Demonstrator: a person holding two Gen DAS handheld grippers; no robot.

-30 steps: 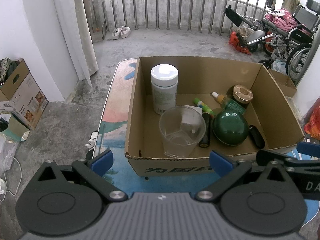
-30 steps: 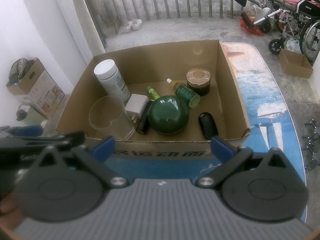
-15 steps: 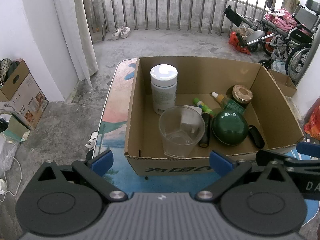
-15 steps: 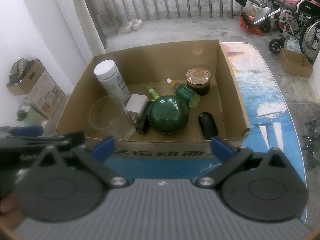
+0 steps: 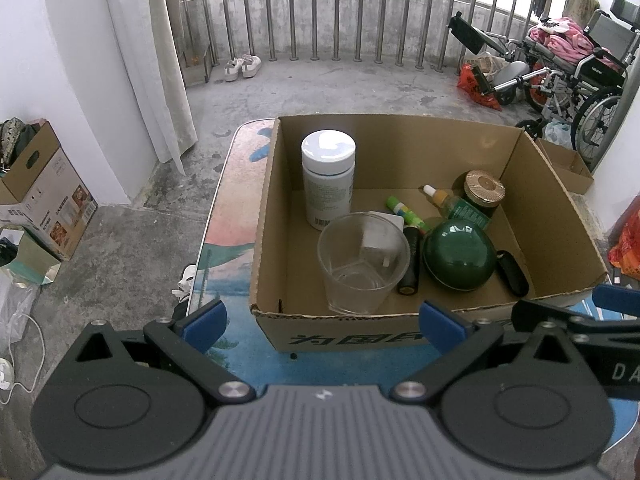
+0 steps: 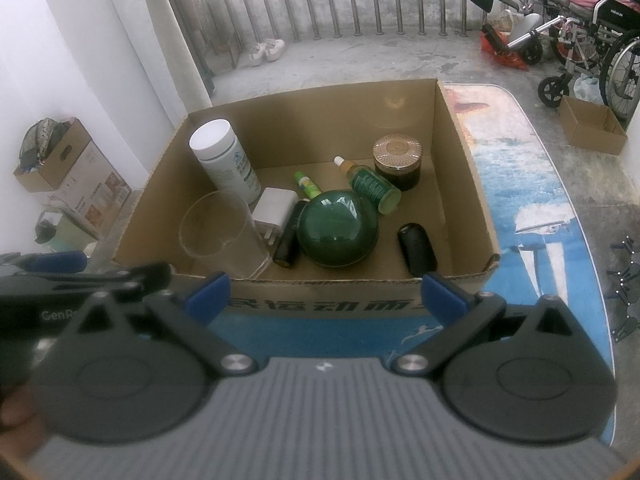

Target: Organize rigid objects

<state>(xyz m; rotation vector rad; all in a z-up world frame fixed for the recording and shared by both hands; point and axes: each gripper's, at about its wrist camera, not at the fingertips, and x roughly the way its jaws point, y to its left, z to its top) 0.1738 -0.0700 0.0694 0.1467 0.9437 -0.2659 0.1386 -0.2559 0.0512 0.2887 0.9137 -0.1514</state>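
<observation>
Cardboard fills the middle of the left wrist view: an open box stands on a bench with a blue and pink printed top. The left tongs sit at the bottom of the frame, their blue-tipped fingers wide apart and empty, just short of the box's near wall. Inside the box, a white bottle stands upright at the left, with a clear plastic cup upright just in front of it. A white charger shows behind and through the cup. To the right of the cup lie a black tube and a green glue stick, then a dark green dome. Behind the dome a green dropper bottle lies on its side, and a dark jar with a gold lid stands in the upper right part of the box. A black oval piece lies right of the dome. The right tongs enter at the frame's right edge.

From the right wrist view, the right tongs are likewise spread and hold nothing, low in the frame before the box. The cup is at lower left of the box, the bottle behind it, the charger and tube beside the dome. The oval piece lies apart at lower right. The left tongs show at the left edge.
</observation>
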